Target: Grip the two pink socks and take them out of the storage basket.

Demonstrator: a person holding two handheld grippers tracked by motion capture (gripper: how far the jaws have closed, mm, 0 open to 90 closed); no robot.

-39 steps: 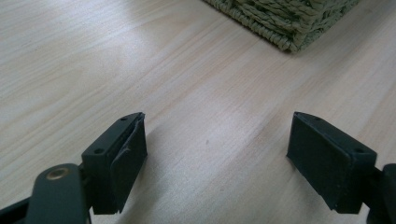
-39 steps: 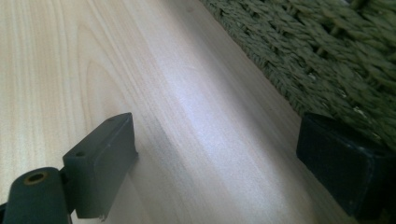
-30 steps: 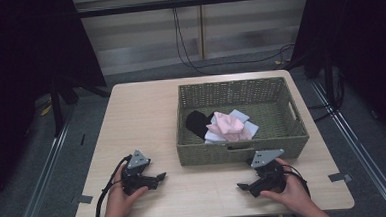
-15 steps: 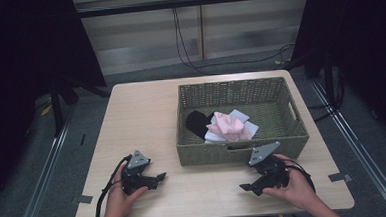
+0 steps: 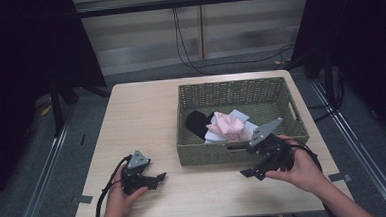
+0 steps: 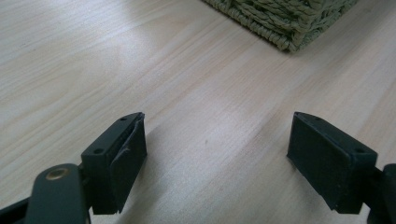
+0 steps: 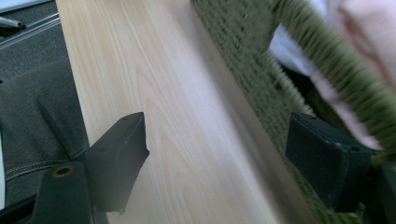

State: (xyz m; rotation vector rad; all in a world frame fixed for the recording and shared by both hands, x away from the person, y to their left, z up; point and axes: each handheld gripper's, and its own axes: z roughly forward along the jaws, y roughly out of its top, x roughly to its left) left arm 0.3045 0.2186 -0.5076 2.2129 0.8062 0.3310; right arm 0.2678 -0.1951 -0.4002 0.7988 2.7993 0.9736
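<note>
A green woven basket stands on the right half of the wooden table. Inside it lie a pink cloth, a white cloth and a black cloth. My left gripper rests on the table near its front edge, open, with bare wood between its jaws. My right gripper is held above the table in front of the basket's front wall, tilted. Its jaws have just been closing a little but stand wide apart with nothing between them. The basket wall and the pink cloth lie beside its right jaw.
A corner of the basket lies ahead and to the right of the left gripper. Dark floor with metal rails surrounds the table, and cables hang at the back. The table's left half is bare wood.
The right hand has lifted its gripper off the table and tilted it, close to the basket's front wall. The left hand and gripper have not moved.
</note>
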